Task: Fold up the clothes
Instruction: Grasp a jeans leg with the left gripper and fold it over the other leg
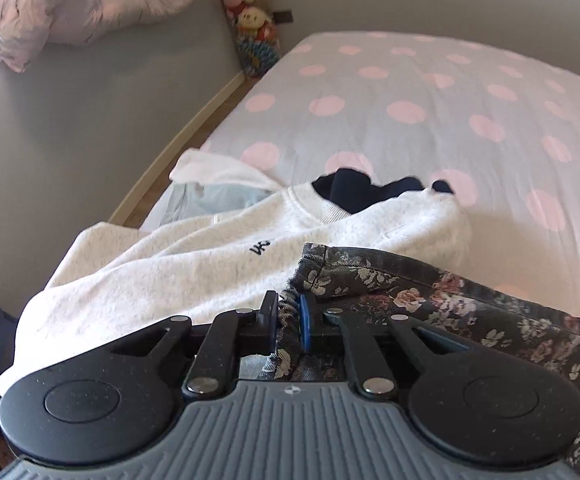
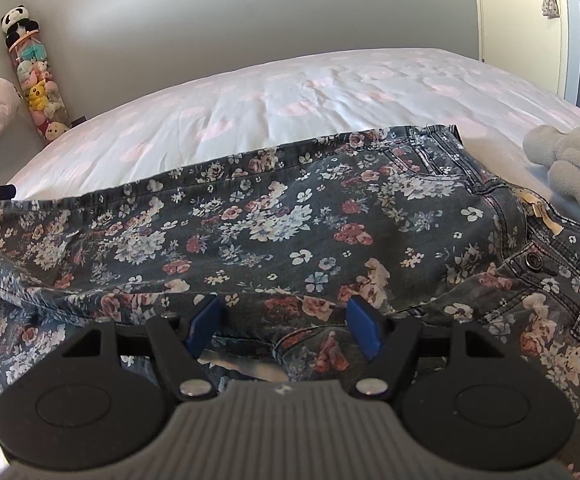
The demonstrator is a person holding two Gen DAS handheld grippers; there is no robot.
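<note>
Flowery jeans (image 2: pixel 249 224) flat on spotty bed (image 2: pixel 290 92). Leg end pinched in left claw (image 1: pixel 288 320); right claw (image 2: pixel 283 320) wide apart above. Best to fold slowly, edges lined up.

The trousers (image 2: pixel 273 224) lie along the near edge of the bed (image 2: pixel 310 92), waistband toward the right. At their leg end a sweatshirt (image 1: pixel 193 256) lies on the bed's left edge — more garments (image 1: pixel 370 188) just behind it. A tube of plush toys (image 2: pixel 39 88) stands in the room corner past the bed's far left corner.
</note>
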